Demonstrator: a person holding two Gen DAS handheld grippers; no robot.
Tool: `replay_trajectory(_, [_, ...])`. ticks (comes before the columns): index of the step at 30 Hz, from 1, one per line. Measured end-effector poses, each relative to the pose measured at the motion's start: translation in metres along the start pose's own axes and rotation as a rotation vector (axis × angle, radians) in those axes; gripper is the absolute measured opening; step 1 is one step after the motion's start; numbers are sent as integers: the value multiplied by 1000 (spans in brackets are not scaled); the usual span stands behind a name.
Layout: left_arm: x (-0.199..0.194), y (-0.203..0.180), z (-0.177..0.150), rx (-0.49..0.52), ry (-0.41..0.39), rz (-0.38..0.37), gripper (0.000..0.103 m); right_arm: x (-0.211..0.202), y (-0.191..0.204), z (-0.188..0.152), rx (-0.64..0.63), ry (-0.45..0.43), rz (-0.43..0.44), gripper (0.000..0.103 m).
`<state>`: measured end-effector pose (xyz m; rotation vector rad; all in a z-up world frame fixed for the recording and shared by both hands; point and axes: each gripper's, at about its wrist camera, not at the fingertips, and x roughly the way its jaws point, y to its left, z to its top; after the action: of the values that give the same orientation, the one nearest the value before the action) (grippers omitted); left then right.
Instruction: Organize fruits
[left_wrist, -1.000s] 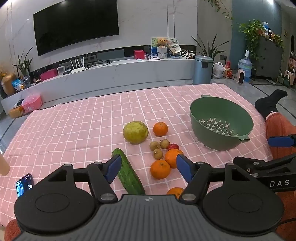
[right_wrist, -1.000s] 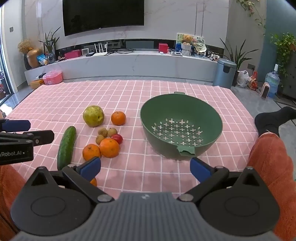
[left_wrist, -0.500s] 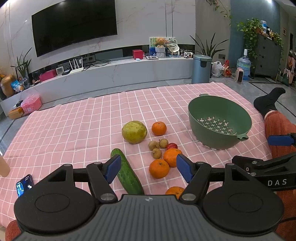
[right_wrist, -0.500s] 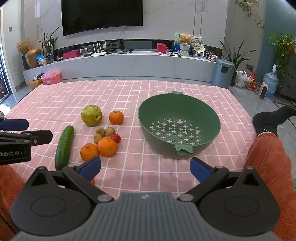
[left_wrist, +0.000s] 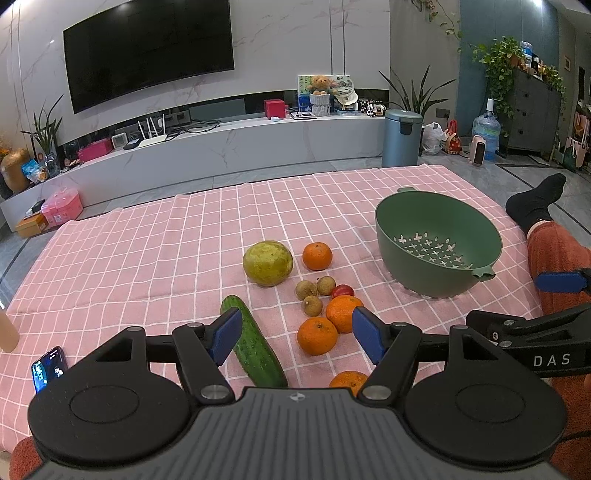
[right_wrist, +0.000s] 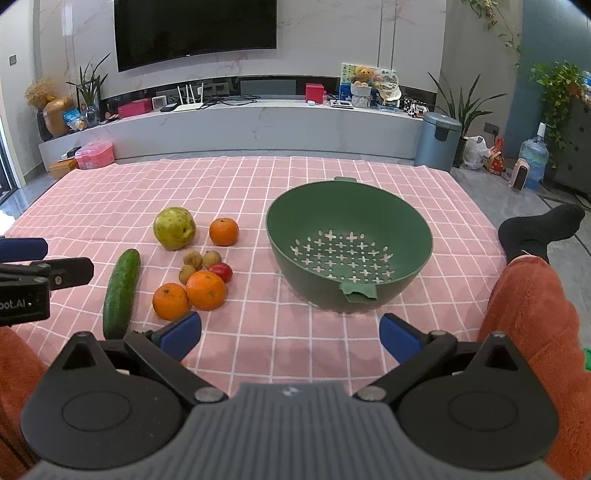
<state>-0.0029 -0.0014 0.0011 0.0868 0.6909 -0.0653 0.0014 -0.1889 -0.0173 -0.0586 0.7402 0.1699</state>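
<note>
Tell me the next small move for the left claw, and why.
Probably lower the left claw onto the nearest fully visible orange. The claw is open and empty, the orange lies almost between its fingers, and the green colander holds no fruit yet.

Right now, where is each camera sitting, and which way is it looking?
Left wrist: on the left gripper, facing the fruit pile, cucumber between its open fingers; the right gripper and an orange-clad leg show at right.
Right wrist: on the right gripper, facing the empty green colander; the left gripper and the person's legs show at the sides.
Both share the pink cloth, fruit, colander and TV wall.
</note>
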Motion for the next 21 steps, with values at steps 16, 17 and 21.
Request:
replay_trajectory(16, [-1,-5,-2,3,2,-2,80,1,-3,-3,14,1,-7,98])
replay_trajectory(17, [-1,-5,-2,2,3,-2,80,1,-3,-3,14,2,-7,98])
replay_trajectory(21, [-1,-4,-3,0,4,-2,80,1,-3,-3,18,4,-6,98])
